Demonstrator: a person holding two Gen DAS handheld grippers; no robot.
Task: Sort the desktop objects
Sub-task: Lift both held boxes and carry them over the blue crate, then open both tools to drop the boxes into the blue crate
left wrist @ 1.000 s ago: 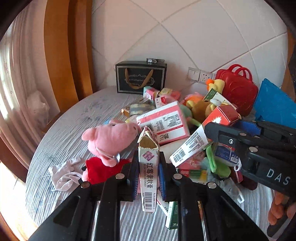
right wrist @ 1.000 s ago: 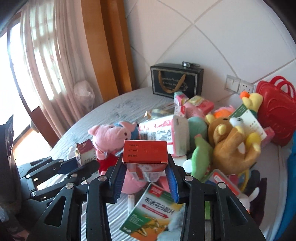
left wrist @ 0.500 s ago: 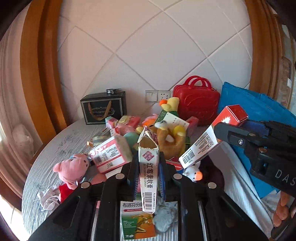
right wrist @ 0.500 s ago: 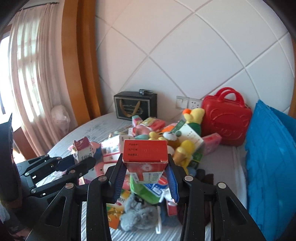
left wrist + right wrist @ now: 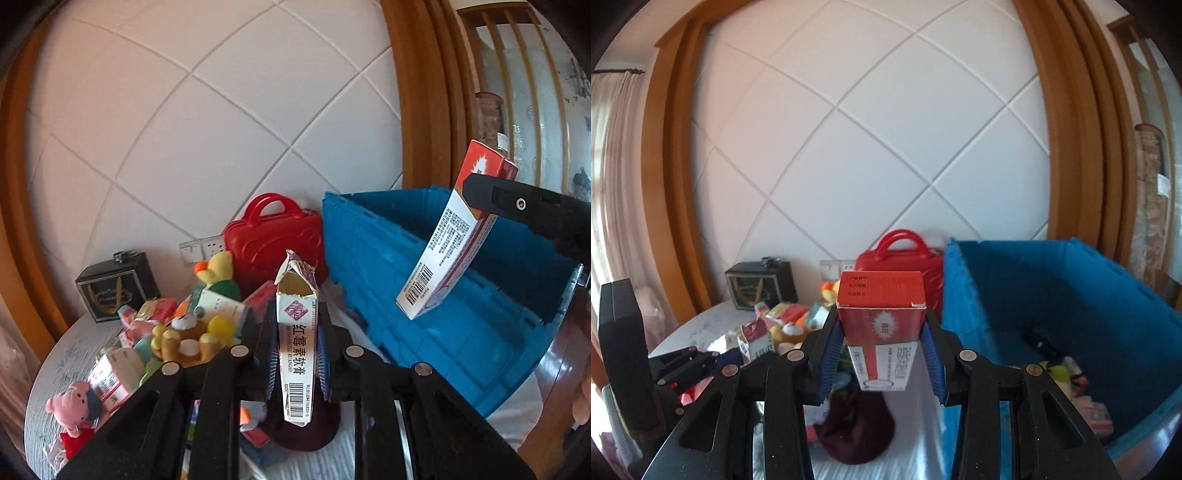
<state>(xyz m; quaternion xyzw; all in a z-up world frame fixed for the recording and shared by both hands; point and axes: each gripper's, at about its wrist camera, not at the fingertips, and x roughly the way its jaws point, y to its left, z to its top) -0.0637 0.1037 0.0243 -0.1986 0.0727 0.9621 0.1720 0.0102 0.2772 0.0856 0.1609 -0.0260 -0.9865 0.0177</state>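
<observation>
Left gripper (image 5: 296, 354): jaws nearly together, clamped on a narrow white ointment box (image 5: 296, 347) held upright, its torn top flap open, barcode at the lower end

Right gripper (image 5: 882, 354): jaws part-way apart, clamped on the sides of a red-and-white medicine box (image 5: 881, 321), red end uppermost. In the left wrist view the same box (image 5: 454, 240) is seen tilted above the blue crate (image 5: 424, 295), gripped near its red top

Crate is seen at the right of the table (image 5: 55, 369), just beside the red toy case (image 5: 275, 240). Inside it, a few small items lie at the bottom (image 5: 1067, 373); too blurred to name

Pile of soft toys and boxes left on the table: brown bear (image 5: 184, 338), pink pig (image 5: 75, 406), yellow duck (image 5: 216, 267). Black gift box (image 5: 116, 286) stands against the wall

A dark maroon object (image 5: 855, 428) under the grippers is partly hidden by the fingers; not identifiable. Lower edges of both views are blocked by gripper frames
</observation>
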